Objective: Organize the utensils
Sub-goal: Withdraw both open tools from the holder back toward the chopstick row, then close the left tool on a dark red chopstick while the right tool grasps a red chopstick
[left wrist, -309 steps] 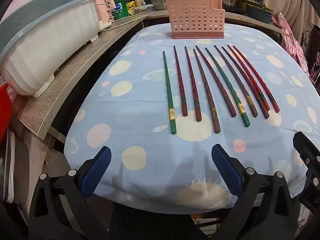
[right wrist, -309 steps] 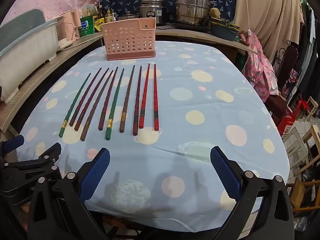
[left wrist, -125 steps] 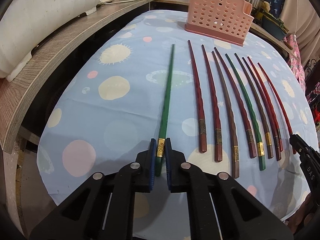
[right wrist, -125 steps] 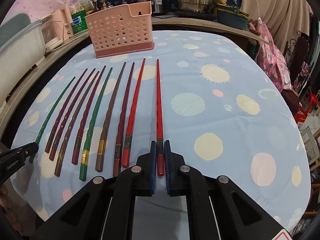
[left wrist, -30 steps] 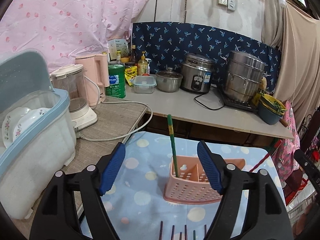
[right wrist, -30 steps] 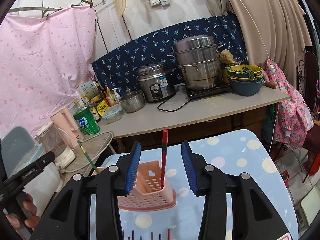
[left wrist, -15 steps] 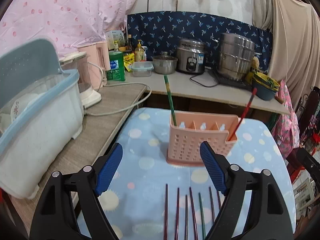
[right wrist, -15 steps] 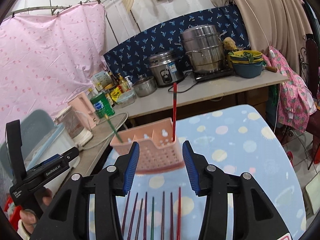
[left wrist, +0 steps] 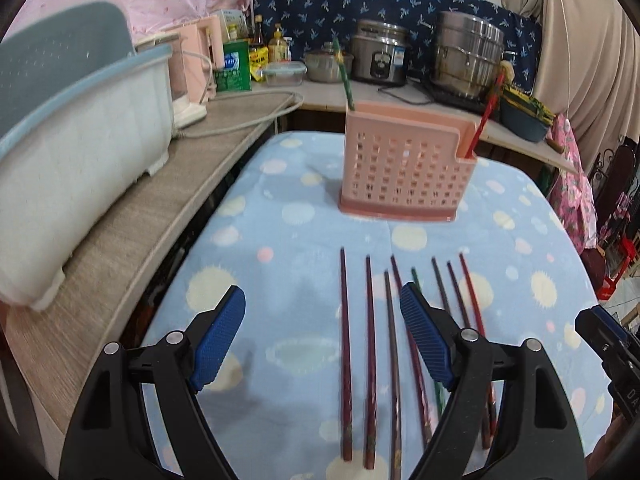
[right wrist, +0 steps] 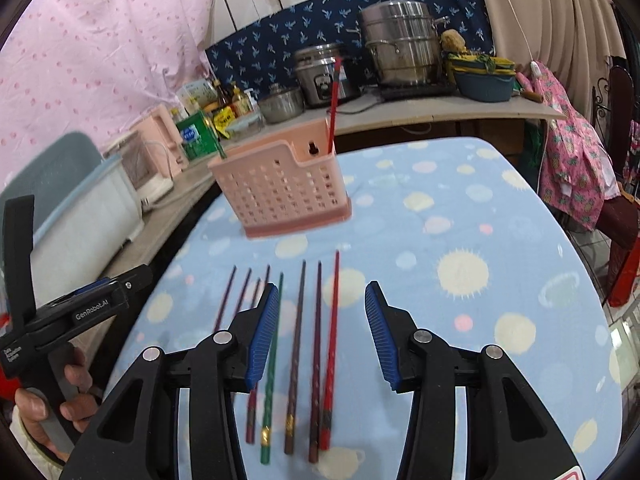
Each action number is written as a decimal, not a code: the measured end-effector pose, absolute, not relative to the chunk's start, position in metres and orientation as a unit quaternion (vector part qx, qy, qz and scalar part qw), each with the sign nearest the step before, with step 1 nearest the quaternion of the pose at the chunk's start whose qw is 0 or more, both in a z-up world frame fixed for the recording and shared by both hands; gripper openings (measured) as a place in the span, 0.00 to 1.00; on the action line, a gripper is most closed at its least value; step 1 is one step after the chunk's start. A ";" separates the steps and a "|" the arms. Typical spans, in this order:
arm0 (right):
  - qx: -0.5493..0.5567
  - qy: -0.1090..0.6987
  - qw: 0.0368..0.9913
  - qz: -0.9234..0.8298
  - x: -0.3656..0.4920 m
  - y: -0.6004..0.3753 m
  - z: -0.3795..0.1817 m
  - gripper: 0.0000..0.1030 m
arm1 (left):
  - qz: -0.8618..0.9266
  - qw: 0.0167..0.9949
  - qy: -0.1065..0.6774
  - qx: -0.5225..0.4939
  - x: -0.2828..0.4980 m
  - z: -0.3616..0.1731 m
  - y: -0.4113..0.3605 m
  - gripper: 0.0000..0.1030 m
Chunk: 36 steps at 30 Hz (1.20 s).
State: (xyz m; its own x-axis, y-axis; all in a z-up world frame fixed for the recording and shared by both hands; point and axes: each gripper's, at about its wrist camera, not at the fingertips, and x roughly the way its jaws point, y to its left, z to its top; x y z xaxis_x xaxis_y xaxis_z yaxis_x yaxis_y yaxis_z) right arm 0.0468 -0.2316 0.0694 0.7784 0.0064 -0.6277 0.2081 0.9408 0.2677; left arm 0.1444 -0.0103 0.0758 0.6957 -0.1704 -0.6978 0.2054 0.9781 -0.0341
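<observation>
A pink perforated utensil holder [left wrist: 404,164] stands at the far end of the dotted blue tablecloth [left wrist: 280,264]; it also shows in the right wrist view [right wrist: 280,188]. A green chopstick [left wrist: 345,76] stands in its left end and a red chopstick [left wrist: 482,120] leans in its right end. Several chopsticks [left wrist: 370,344] lie side by side on the cloth, also in the right wrist view [right wrist: 316,352]. My left gripper [left wrist: 322,340] is open and empty above their left side. My right gripper [right wrist: 320,332] is open and empty above their right side.
A wooden counter [left wrist: 132,232] with a white and blue dish bin [left wrist: 68,140] runs along the left. A back shelf holds a rice cooker [left wrist: 380,58], steel pots [left wrist: 468,56], bottles and a bowl. Pink cloth [right wrist: 572,160] hangs at the right.
Both grippers have pulled back from the holder and tilted down toward the lying chopsticks. The green and red chopsticks stay in the holder. Both grippers stay open.
</observation>
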 end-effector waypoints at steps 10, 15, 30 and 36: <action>0.112 0.373 0.918 -0.072 0.026 -0.207 0.015 0.43 | -0.098 0.906 0.412 0.029 0.118 0.021 -0.003 0.74; 0.104 0.386 0.914 -0.074 0.024 -0.201 -0.001 0.43 | -0.099 0.900 0.423 0.030 0.109 0.005 -0.002 0.74; 0.104 0.408 0.904 -0.074 0.031 -0.197 -0.024 0.30 | -0.105 0.894 0.434 0.037 0.102 -0.016 -0.006 0.74; 0.088 0.410 0.904 -0.076 0.032 -0.192 -0.026 0.20 | -0.104 0.890 0.442 0.036 0.103 -0.022 -0.006 0.74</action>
